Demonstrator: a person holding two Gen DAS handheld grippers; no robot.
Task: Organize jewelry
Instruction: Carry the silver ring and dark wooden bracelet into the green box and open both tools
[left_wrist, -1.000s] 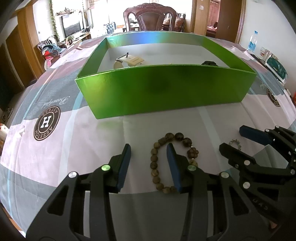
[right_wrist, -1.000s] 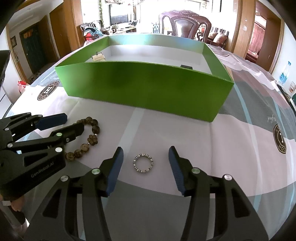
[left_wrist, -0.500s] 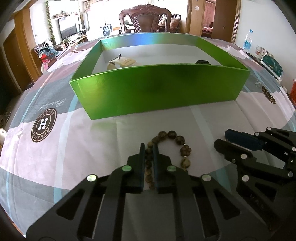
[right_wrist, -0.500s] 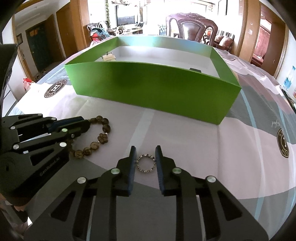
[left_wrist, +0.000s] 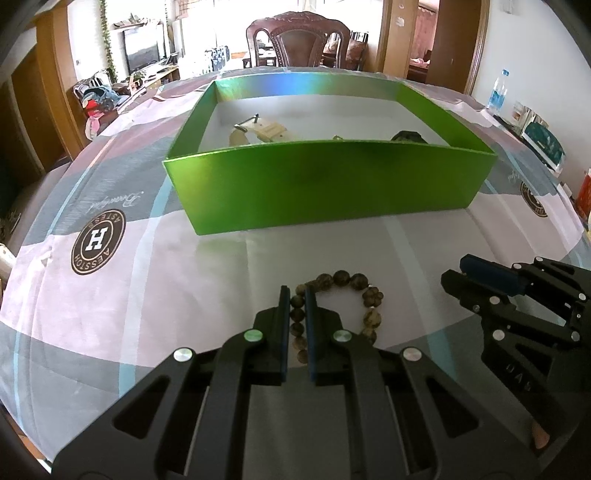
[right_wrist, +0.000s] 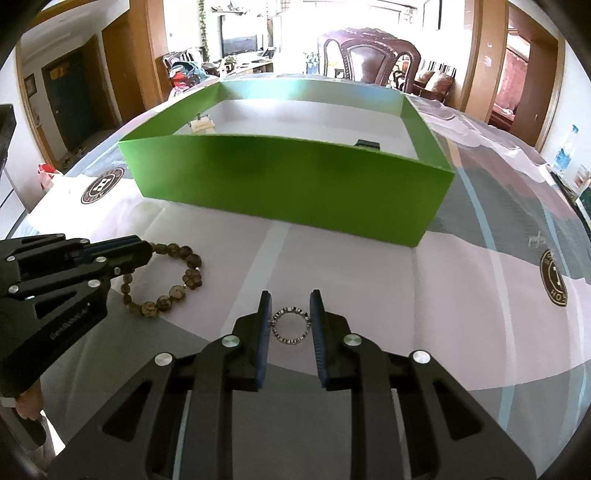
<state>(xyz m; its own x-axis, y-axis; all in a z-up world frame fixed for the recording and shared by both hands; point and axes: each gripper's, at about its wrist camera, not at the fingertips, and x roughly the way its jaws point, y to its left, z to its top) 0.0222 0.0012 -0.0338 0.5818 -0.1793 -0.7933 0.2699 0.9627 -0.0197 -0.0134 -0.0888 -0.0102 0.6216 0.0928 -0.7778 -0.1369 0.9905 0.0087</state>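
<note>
Left tongs (left_wrist: 297, 295): closed tight on one side of the beaded bracelet (left_wrist: 343, 277), a run of brown beads pinched between the blue pads; the rest of the loop lies on the cloth to the right of the tips.
Right tongs (right_wrist: 291, 297): narrowed onto the small metal ring (right_wrist: 290, 325), a pad pressing each side of it; the ring lies flat on the cloth between the tips.
Beaded bracelet: on the surface (left_wrist: 147, 280) in front of the green box (left_wrist: 332, 192), well short of its near wall; in the right wrist view the loop (right_wrist: 184, 280) curls out from under the left tongs (right_wrist: 142, 251).
Small metal ring: on the surface to the right of the bracelet, apart from it, also in front of the box; hidden in the left wrist view.
Green box: open-topped, white floor, standing toward the far side of the cloth; its near wall (right_wrist: 288, 188) faces both cameras.
Inside the box: a cream strap with a metal buckle (left_wrist: 260, 129) toward the far left, a dark item (left_wrist: 408, 136) by the near wall at right, only partly seen.
Cloth: pink, grey and white panels with round brown logo badges (left_wrist: 98, 242).
Beyond the surface: a dark wooden chair (left_wrist: 297, 44).
</note>
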